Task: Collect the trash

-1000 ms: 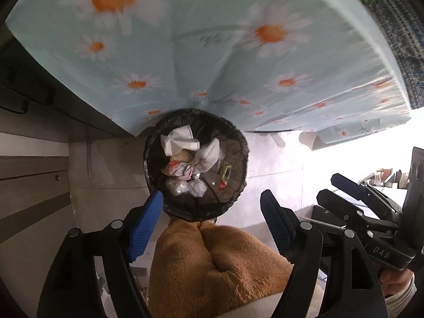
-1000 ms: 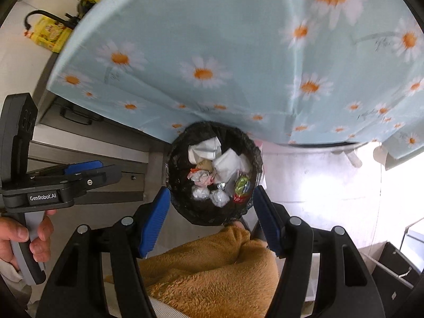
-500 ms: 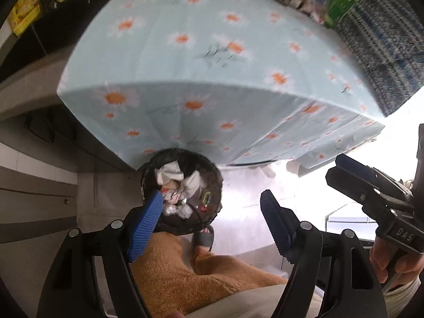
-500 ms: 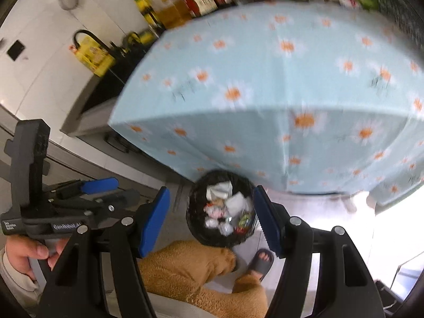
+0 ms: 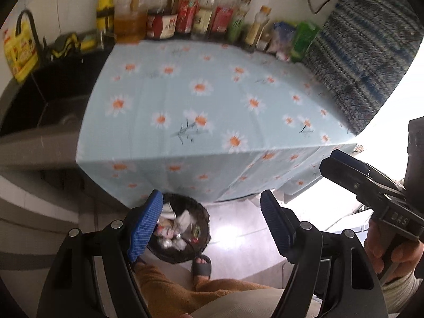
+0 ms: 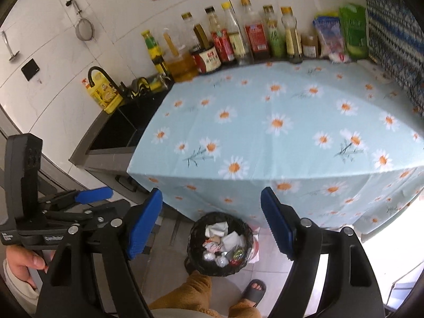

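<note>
The right gripper (image 6: pixel 212 222) and left gripper (image 5: pixel 210 224) both gape wide, empty, above the trash bin (image 6: pixel 220 243), which sits on the floor below the near tabletop (image 6: pixel 278 137) edge; no loose trash shows, though blur may hide some.

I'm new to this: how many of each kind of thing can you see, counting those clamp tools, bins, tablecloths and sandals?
Grippers: 2 (left gripper, right gripper)
Trash bin: 1
Daisy tablecloth: 1
Sandal: 1
Total: 5
</note>
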`<state>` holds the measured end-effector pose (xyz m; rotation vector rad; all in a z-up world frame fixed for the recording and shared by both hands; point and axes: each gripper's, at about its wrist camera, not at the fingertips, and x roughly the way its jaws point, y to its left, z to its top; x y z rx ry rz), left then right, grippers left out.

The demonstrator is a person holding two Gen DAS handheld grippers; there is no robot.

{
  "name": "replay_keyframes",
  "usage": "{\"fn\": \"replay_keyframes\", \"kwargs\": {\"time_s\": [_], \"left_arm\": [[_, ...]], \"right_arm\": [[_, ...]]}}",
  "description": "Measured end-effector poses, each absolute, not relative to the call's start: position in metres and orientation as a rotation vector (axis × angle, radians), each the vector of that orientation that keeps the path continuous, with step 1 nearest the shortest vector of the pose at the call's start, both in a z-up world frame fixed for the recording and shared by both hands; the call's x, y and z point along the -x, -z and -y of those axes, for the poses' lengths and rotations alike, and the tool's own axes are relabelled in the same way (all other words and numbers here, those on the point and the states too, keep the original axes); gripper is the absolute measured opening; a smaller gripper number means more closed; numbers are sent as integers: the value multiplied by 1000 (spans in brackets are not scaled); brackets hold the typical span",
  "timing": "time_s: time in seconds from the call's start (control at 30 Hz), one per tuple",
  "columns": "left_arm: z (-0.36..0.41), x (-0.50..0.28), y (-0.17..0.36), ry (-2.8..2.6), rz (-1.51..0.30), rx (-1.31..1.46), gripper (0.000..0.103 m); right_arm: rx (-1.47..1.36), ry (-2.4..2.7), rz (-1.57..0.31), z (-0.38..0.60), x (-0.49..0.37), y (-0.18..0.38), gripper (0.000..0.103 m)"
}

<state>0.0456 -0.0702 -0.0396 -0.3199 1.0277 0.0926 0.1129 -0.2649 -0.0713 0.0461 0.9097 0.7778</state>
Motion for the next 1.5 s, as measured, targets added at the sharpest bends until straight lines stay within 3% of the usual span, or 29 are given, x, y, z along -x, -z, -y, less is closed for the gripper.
{"fn": "replay_keyframes", "kwargs": {"time_s": [0.07,0.2,0.27,0.3,0.77,1.5], "left_arm": [[71,-43,29,-109,-1008,312,87],[76,-44,15,-111,-986,272,88],[77,-42,8,-106,-971,267,90],[77,-40,6,-104,-968,269,95],[82,-24,-17,-132,-917,245,96],[79,-21,-26,-170,-898,256,96]], "right_arm": [[-41,-760,-892,269,-114,64,77],[-33,-737,-863,277,-112,52,77],[-36,-734,-856,281,-110,48,87],[-41,-734,-851,282,-109,46,99],[-59,-734,-779,293,-90,16,99],[-74,-707,-800,304,-93,16,99]]}}
